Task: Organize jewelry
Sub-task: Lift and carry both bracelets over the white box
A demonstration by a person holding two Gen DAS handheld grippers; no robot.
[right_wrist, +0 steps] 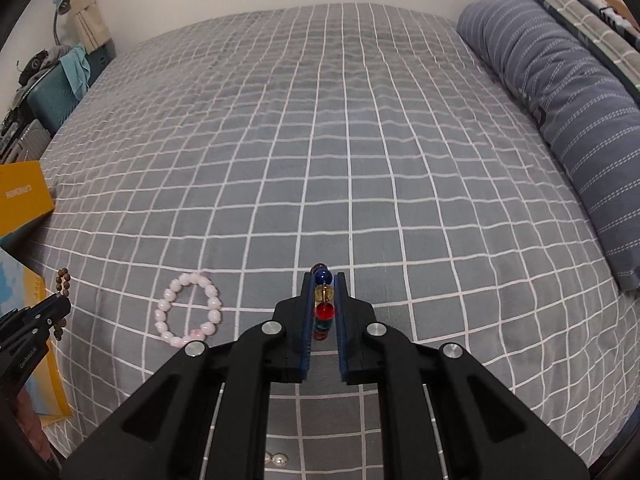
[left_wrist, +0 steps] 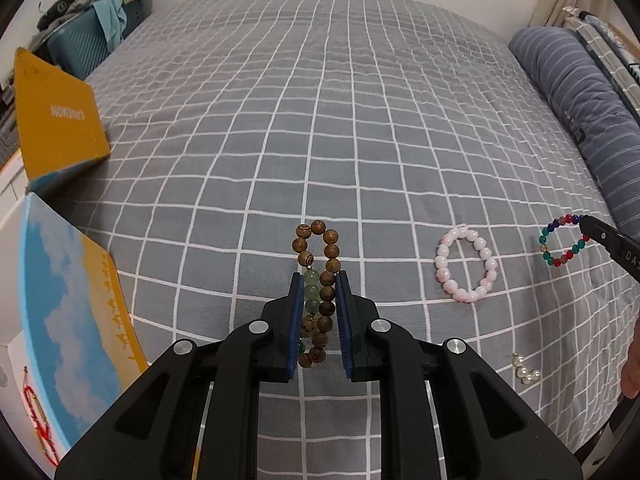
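A brown wooden-bead bracelet with pale green beads is clamped in the left gripper, loop extended beyond the tips. The right gripper is clamped on a multicoloured glass-bead bracelet. The yellow-and-blue open box sits at lower left, nearer the left gripper.

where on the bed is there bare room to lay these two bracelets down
Free: the checked bedspread beyond the pink bracelet, between the yellow box and the striped pillow. Crowded: the near edge, with pink bracelet, pearl beads and open box.
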